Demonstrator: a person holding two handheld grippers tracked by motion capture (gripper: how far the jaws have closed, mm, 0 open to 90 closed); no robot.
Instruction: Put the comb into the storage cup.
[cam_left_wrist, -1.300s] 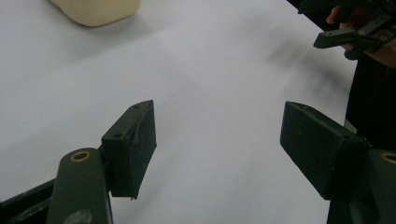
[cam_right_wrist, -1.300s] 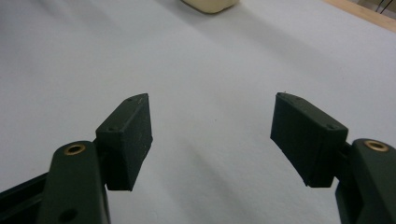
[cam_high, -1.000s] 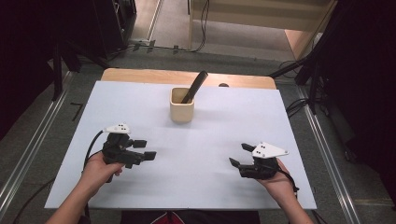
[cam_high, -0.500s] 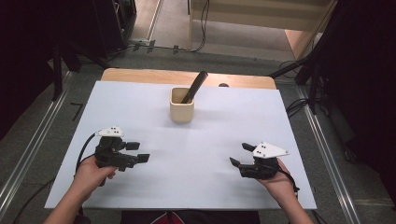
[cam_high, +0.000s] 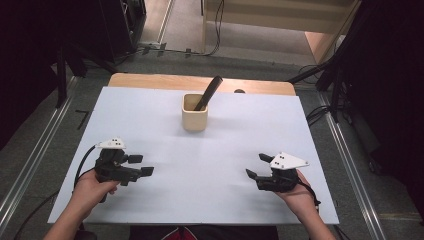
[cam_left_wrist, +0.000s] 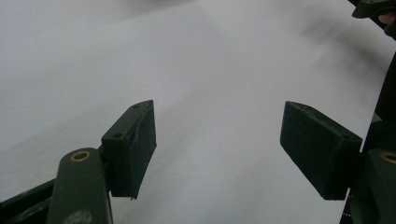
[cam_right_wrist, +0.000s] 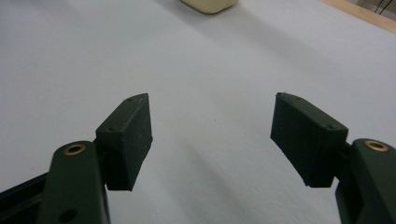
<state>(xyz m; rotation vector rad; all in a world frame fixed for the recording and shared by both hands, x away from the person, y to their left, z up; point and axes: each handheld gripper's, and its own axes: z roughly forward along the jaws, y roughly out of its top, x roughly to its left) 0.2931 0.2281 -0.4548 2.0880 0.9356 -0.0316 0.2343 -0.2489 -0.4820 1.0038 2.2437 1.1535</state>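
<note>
Cup holds 1 dark tool, leaning right.

I am counting two grippers: the left gripper and the right gripper, each sitting in one hand, so two hands, the left hand and the right hand. Ahead of both grippers and between them, I am seeing one beige cup, and one dark tool is leaning in it. One white sheet is lying under both grippers, on one wooden table whose edge is showing beyond the cup.
</note>
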